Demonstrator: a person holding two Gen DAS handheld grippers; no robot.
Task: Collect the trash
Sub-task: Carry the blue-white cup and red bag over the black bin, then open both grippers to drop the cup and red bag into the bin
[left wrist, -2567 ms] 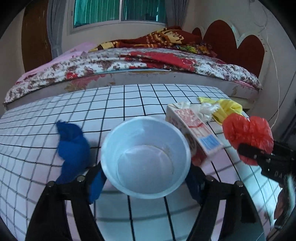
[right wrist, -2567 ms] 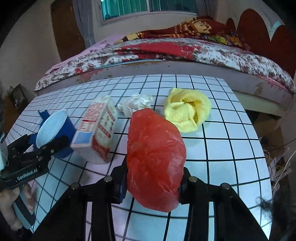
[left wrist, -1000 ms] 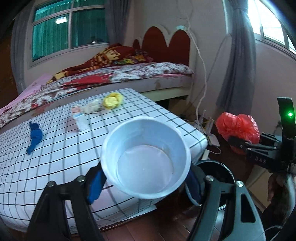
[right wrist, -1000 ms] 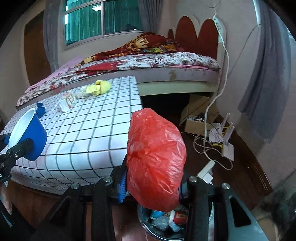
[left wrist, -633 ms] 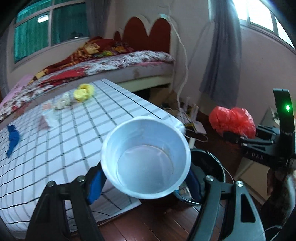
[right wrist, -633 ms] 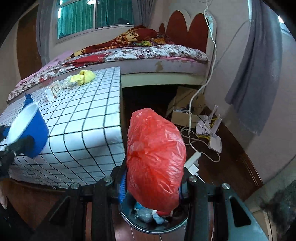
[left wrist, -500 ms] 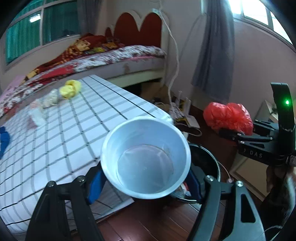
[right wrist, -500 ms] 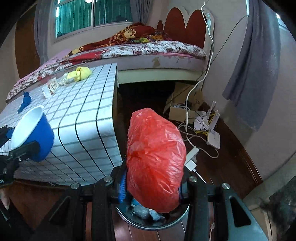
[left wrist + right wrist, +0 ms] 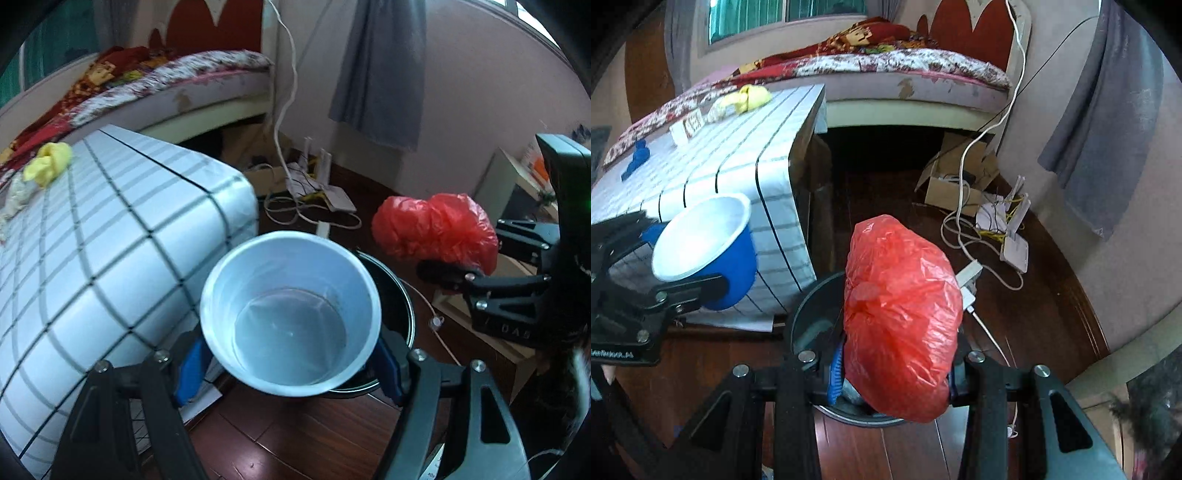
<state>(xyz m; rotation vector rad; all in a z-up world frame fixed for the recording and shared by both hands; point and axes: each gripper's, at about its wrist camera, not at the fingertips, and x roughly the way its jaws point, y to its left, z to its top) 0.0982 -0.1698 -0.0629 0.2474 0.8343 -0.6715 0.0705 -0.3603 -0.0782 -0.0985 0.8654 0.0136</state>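
1. The left gripper (image 9: 291,354) pinches the blue cup (image 9: 291,312) at frame centre, above the bin (image 9: 400,295), ready to drop it.
2. The right gripper (image 9: 895,373) squeezes the red bag (image 9: 901,317) over the same bin, lower centre.

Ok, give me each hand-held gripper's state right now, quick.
Left hand-held gripper: shut on the blue cup, above the trash bin.
Right hand-held gripper: shut on the red plastic bag, over the same bin.
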